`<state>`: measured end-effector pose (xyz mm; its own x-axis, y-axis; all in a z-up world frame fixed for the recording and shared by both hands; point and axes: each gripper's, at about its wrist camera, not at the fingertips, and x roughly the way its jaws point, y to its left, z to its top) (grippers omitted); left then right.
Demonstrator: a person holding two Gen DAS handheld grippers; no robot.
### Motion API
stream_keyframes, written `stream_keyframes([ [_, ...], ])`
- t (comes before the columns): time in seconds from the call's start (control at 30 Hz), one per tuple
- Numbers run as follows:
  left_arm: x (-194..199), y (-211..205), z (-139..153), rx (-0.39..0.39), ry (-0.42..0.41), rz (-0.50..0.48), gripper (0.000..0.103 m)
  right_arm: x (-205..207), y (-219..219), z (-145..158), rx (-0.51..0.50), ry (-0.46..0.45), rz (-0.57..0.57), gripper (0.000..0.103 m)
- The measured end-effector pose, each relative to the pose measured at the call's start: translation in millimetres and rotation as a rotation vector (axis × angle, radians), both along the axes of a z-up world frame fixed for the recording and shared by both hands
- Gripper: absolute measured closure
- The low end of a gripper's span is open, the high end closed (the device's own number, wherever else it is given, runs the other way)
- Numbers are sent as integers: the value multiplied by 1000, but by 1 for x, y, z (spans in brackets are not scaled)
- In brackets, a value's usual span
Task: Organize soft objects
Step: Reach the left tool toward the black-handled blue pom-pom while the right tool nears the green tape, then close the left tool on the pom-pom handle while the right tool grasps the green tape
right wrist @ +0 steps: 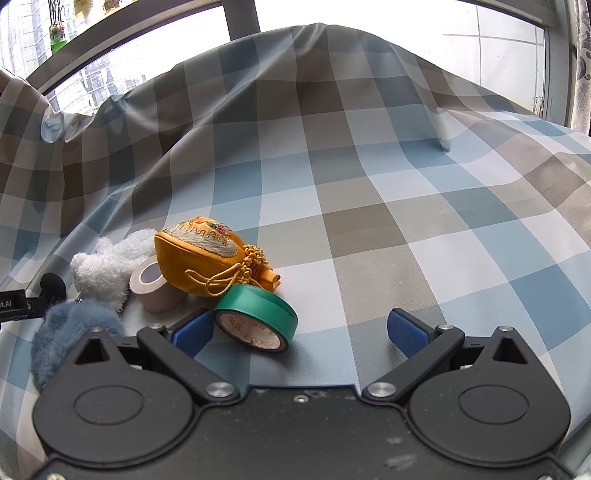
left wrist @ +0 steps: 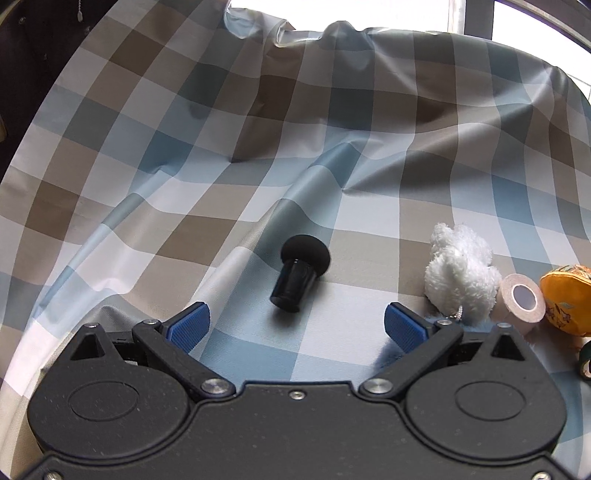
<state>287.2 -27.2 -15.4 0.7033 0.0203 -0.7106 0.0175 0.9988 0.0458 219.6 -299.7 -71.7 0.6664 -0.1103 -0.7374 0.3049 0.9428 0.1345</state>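
Observation:
My left gripper (left wrist: 295,328) is open, its blue pads wide apart over the checked cloth (left wrist: 258,166). A black foam-capped cylinder (left wrist: 299,277) lies just ahead of it, untouched. To the right sit a white plush toy (left wrist: 460,278), a beige tape roll (left wrist: 522,301) and an orange embroidered pouch (left wrist: 567,299). My right gripper (right wrist: 299,330) is open too. A green tape roll (right wrist: 256,317) lies against the inner side of its left finger, with no pad pressing on it. Behind it are the orange pouch (right wrist: 201,258), beige roll (right wrist: 153,284), white plush (right wrist: 103,269) and a blue fluffy item (right wrist: 70,332).
The checked cloth (right wrist: 369,206) rises in folds toward the windows (right wrist: 351,14) at the back. Its right part in the right wrist view is flat and bare. A bit of blue fluff (left wrist: 391,350) shows under the left gripper's right finger.

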Motion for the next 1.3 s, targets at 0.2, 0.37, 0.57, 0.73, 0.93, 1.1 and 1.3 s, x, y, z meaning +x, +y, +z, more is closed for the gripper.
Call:
stream_keyframes([
  [0.2, 24, 7, -2, -81, 44, 84, 5, -1, 3, 1, -20, -6, 16, 2],
  [0.37, 47, 26, -2, -172, 100, 121, 5, -2, 4, 1, -16, -6, 29, 2],
  [0.57, 51, 36, -4, -158, 121, 151, 5, -2, 8, 2, -32, -11, 53, 2],
  [0.73, 49, 30, 0, -201, 123, 209, 5, -3, 9, 2, -36, -10, 57, 2],
  [0.93, 52, 12, 1, -238, 120, 222, 5, -2, 7, 1, -28, -7, 54, 2],
  [1.1, 54, -5, -8, -197, 127, 226, 5, -2, 8, 0, -33, -5, 55, 2],
  [1.3, 61, -11, -25, -152, 178, 219, 4, -1, 7, 0, -27, 0, 53, 2],
])
